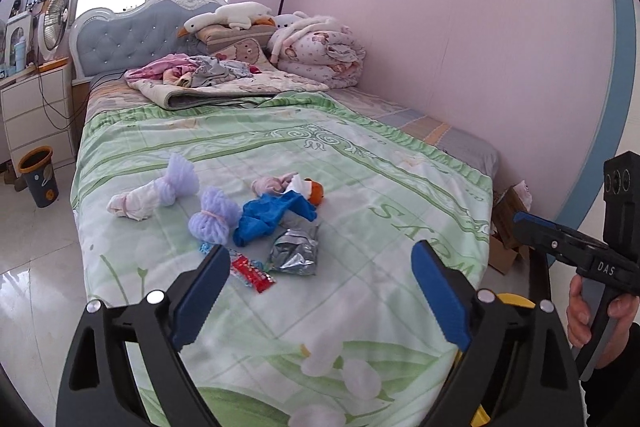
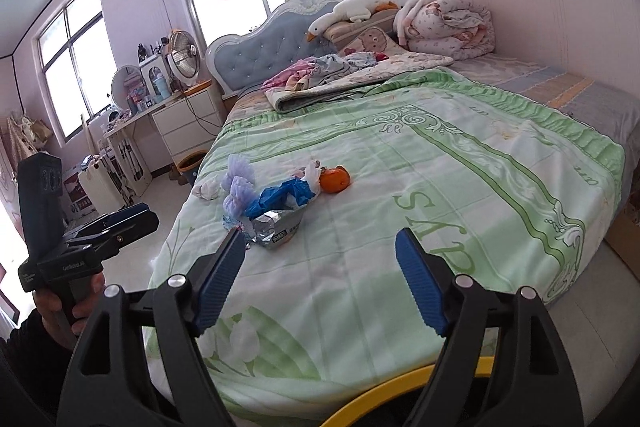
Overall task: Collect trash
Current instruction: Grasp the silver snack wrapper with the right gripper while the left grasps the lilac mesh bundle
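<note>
**Trash heaped on the bed, both tongs spread**

The trash pile (image 1: 260,223) lies on the green sheet (image 1: 360,163), just beyond the left gripper (image 1: 320,291) and ahead-left of the right gripper (image 2: 320,283). A foil bag (image 1: 296,253) and red wrapper (image 1: 252,273) lie nearest (blue glove (image 1: 276,215) and orange (image 2: 335,179) behind). Both tongs gape, empty. A yellow rim (image 2: 400,391) sits under them; a bin (image 1: 39,175) stands far left.

both wrist views look down the bed (image 1: 360,155) from near its foot, seemingly side by side.
</note>
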{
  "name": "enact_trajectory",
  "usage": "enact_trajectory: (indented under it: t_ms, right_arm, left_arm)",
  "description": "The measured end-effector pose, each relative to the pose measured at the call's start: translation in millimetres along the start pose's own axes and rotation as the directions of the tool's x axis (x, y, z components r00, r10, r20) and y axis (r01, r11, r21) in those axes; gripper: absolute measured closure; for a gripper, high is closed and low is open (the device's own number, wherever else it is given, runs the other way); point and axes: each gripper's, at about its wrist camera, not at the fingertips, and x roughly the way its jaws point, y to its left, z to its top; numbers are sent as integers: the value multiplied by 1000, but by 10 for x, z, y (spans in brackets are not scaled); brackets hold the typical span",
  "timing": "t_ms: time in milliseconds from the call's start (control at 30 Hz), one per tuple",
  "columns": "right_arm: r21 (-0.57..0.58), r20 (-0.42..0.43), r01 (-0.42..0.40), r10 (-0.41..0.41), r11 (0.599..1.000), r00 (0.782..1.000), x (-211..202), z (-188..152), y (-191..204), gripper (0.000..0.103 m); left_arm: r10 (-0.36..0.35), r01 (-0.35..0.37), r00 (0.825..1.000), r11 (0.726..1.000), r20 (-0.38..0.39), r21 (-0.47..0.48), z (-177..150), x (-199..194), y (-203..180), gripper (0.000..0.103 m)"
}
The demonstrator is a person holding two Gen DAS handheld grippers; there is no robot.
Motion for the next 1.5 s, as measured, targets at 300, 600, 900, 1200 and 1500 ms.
enact_trajectory:
  t_ms: [300, 600, 900, 1200, 1500]
  right_arm:
    - [-44, -59, -37, 35, 998, 998, 723, 110, 268, 28]
    - [-92, -133, -56, 44, 994, 990, 1434, 116, 502, 28]
    - [-122, -225, -68, 39, 990, 974, 2078, 43, 648, 28]
    - [-131, -289, -70, 30, 989, 957, 2573, -6, 714, 28]
    - [-119, -329, -46, 5, 992, 944, 2912, -10, 650, 28]
  left_arm:
    - [82, -82, 997, 995, -1, -63, 115, 180, 554, 13]
    - [152, -155, 988, 983, -37, -94, 245, 492, 1068, 12]
    - [193, -204, 977, 972, -94, -121, 358, 1010, 1476, 12]
    - [220, -238, 966, 961, -135, -139, 527, 1554, 1760, 12]
    - [213, -236, 962, 964, -173, -126, 591, 1968, 1838, 12]
